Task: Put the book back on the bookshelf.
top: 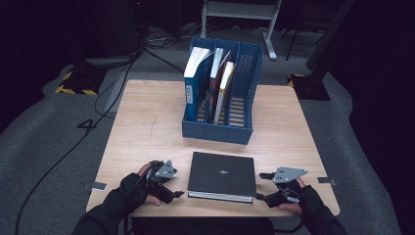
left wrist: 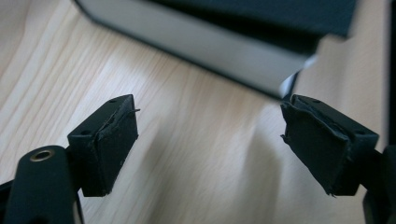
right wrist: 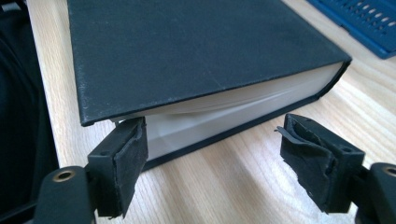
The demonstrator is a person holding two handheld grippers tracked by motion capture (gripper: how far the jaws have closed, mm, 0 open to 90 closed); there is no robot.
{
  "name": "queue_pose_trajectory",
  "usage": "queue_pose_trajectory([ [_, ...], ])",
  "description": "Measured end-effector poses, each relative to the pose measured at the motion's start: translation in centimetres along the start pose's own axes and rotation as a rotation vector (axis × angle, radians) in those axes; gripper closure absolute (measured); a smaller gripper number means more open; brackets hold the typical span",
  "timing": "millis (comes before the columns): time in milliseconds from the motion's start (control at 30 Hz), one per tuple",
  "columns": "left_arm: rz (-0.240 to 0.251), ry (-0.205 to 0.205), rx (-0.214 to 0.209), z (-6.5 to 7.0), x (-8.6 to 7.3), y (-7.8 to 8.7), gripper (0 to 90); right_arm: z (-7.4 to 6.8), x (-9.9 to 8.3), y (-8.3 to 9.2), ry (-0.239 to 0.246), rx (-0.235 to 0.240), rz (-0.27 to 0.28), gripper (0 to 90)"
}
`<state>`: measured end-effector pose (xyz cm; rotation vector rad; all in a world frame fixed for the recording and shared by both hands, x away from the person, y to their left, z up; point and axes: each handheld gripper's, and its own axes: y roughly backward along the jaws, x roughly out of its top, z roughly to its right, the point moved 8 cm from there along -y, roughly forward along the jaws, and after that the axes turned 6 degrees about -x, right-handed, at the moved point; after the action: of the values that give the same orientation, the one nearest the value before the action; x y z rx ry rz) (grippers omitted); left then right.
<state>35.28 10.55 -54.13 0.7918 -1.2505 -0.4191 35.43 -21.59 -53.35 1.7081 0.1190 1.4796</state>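
High view, black book [top: 222,174] flat between gaping left gripper [top: 177,192], right gripper [top: 260,186] agape

Bare table [top: 147,127] flanks the book [top: 222,171]; file rack [top: 220,93] blocks behind.

At the lower left of the high view, the left black two-jaw gripper [top: 172,190] carries a grey three-cornered plate; its twin, the right black two-jaw gripper [top: 260,186], sits at the lower right with the same plate. Both hands wear black gloves, apparently fingerless, above dark sleeves. In the gripper views each jaw ends in a blocky black pad, worn and frayed at its edges, with small screw holes and a brass-ringed hole lower down.
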Motion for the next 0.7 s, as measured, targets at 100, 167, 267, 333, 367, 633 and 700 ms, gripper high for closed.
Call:
queue_pose_trajectory([
  [100,0.029,-0.012,-0.008,0.7,0.8,0.2,16.2,0.0,0.2,0.1,-0.001,-0.001,0.008,23.4],
  [167,0.04,-0.022,-0.008,1.2,1.2,0.2,16.4,0.0,0.3,0.1,0.0,-0.004,0.008,23.4],
  [267,0.055,-0.035,-0.012,1.7,1.8,0.1,16.2,0.0,0.5,0.1,0.0,-0.01,0.017,23.4],
  [333,0.061,-0.043,-0.009,2.0,2.1,0.1,16.2,0.0,0.7,0.1,-0.003,-0.012,0.02,23.4],
  [367,0.064,-0.047,-0.006,2.2,2.3,0.0,16.1,0.0,0.8,0.1,0.001,-0.013,0.023,23.4],
  [633,0.088,-0.063,0.055,2.2,3.6,-0.5,16.6,0.0,1.6,0.1,-0.003,-0.013,0.045,23.4],
  [700,0.085,-0.067,0.072,2.0,3.8,-0.8,19.3,0.1,1.8,0.1,0.005,-0.015,0.049,23.5],
])
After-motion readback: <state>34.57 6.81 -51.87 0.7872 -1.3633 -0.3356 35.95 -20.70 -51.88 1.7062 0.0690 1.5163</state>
